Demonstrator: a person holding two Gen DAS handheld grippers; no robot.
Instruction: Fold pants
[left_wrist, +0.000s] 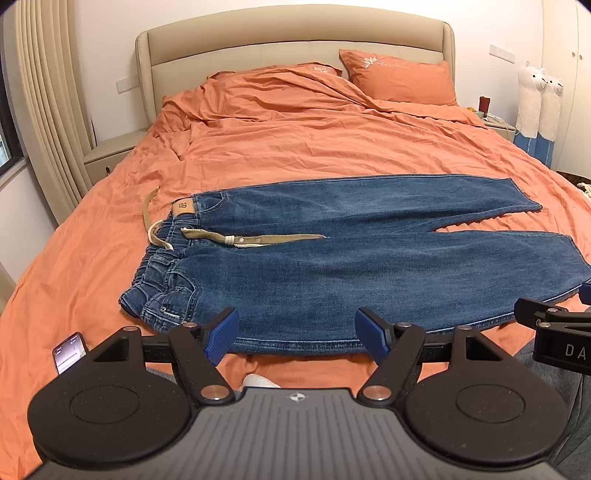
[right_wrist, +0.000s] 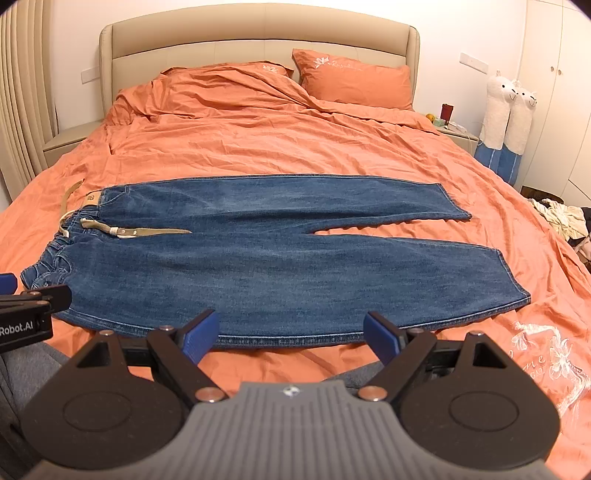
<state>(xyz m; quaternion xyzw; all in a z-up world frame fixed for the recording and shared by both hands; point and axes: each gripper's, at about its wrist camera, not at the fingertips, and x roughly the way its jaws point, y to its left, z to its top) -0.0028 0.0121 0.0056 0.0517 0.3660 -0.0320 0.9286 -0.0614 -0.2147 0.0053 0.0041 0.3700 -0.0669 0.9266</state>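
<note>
Jeans (left_wrist: 332, 266): spread flat on orange bed (left_wrist: 295, 147), waistband toward 9 o'clock.
Left gripper (left_wrist: 297, 334): fingers apart, empty.
Right gripper (right_wrist: 291, 334): fingers apart, empty.

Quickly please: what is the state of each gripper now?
Left gripper: open, holding nothing.
Right gripper: open, holding nothing.

"Robot.AI" on the left hand-held gripper (right_wrist: 7, 282), "DA" on the right hand-held gripper (left_wrist: 583, 291)
</note>
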